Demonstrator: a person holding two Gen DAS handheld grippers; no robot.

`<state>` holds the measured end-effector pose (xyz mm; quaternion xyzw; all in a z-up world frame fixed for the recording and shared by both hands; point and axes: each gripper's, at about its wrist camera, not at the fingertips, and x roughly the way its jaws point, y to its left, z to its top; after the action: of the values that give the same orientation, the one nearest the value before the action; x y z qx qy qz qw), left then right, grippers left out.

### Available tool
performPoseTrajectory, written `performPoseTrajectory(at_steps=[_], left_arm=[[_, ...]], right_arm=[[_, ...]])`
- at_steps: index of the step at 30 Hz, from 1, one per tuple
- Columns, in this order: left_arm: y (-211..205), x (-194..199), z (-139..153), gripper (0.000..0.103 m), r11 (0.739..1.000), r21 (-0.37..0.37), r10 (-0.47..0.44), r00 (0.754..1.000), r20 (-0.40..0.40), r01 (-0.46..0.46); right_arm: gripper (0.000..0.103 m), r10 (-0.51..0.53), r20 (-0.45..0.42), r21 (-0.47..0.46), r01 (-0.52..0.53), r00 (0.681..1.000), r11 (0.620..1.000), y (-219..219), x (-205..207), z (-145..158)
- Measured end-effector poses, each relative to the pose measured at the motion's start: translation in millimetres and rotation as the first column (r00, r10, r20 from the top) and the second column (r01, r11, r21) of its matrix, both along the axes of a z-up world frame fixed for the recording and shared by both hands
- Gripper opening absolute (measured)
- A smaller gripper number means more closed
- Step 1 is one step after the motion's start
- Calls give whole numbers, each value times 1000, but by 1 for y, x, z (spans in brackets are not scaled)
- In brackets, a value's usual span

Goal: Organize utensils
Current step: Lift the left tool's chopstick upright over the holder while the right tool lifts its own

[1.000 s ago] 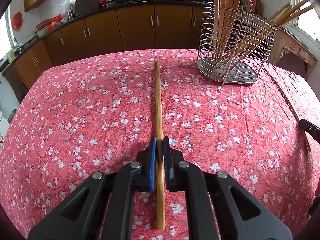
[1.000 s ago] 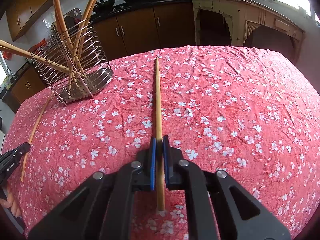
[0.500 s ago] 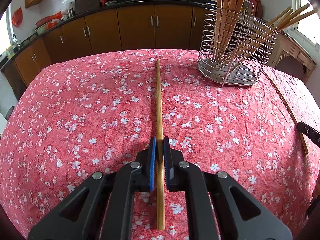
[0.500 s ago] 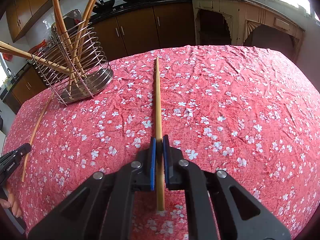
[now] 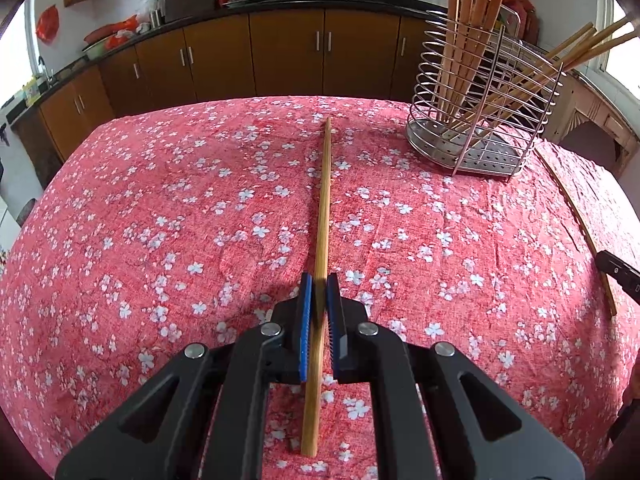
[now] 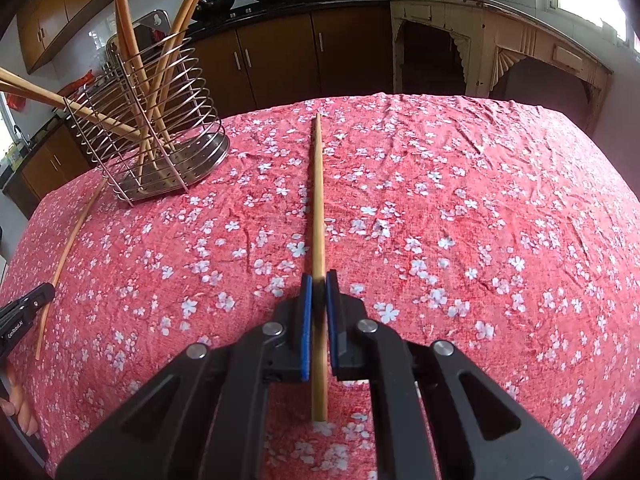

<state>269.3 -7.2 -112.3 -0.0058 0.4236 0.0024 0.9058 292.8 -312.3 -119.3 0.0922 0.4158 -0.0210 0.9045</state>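
The left gripper [image 5: 319, 284] is clenched on a bamboo chopstick [image 5: 323, 216], its blue pads [image 5: 305, 320] pressing the stick on both sides; the stick runs forward between them over the red floral tablecloth [image 5: 160, 220], toward the table's far edge. The right gripper [image 6: 318, 282] grasps a second chopstick [image 6: 318, 200] the same way — the stick's tip points at the far edge, its butt passing back under the jaws. A wire utensil holder [image 6: 160, 136] stands near the table's far edge, between the two grippers, with several chopsticks [image 6: 124, 32] leaning inside it. In the right wrist view the left gripper's held stick shows beside the holder, running toward the table's left edge.
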Motion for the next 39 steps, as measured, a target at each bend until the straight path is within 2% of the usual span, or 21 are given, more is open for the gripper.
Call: performPoseTrajectory(at_steps=[4,7,8,9,11,15,17,18,19,21,23,25,29,34,39], left_arm=[[0,-3,0,9,1000,1,-4,1000,0,4],[-11,-8,0,31,995,49,-82,997,-6,82],[-13,-10,0,41,994,64,-90,996,-9,90],[-13,-11,0,43,993,68,-91,996,-12,91],[-10,-13,1,43,995,36,-94,995,-27,95],[-10,-21,1,43,994,48,-95,995,-24,96],[-12,-28,1,40,995,49,-92,996,-9,92],[-11,-31,0,31,995,43,-93,996,-7,93],[-12,-34,1,27,995,44,-85,996,-5,86],[-13,-39,2,8,995,50,-85,996,-4,85],[-12,-38,4,8,995,49,-87,996,-12,87],[-8,-38,7,7,996,26,-86,996,-32,87],[1,-44,26,7,996,-5,-84,996,17,84],[13,-57,63,7,994,-71,-74,989,127,83],[23,-61,107,7,987,-142,-40,963,267,81]], right_arm=[[8,7,0,9,-7,1000,1000,-1,-1,0],[8,20,-4,-21,-20,1000,1000,2,-4,1],[8,25,-7,-29,-25,1000,999,3,-5,1],[8,26,-10,-30,-26,1000,999,3,-6,2],[8,23,-19,1,-23,1000,1000,1,-10,2],[8,25,-19,30,-25,1000,999,-1,-19,1],[8,31,-6,-10,-31,999,999,4,-24,0],[8,33,-5,-28,-34,999,999,5,-25,0],[8,34,-5,-38,-34,999,999,7,-26,0],[8,38,-8,-39,-38,999,999,6,-27,1],[8,41,-8,8,-41,999,999,3,-29,4],[8,35,37,5,-35,999,999,0,-36,15],[8,20,146,17,-23,989,1000,-8,-50,48],[8,-2,288,46,-12,958,999,-15,-65,88],[8,-16,417,56,-8,909,998,-15,-75,120]])
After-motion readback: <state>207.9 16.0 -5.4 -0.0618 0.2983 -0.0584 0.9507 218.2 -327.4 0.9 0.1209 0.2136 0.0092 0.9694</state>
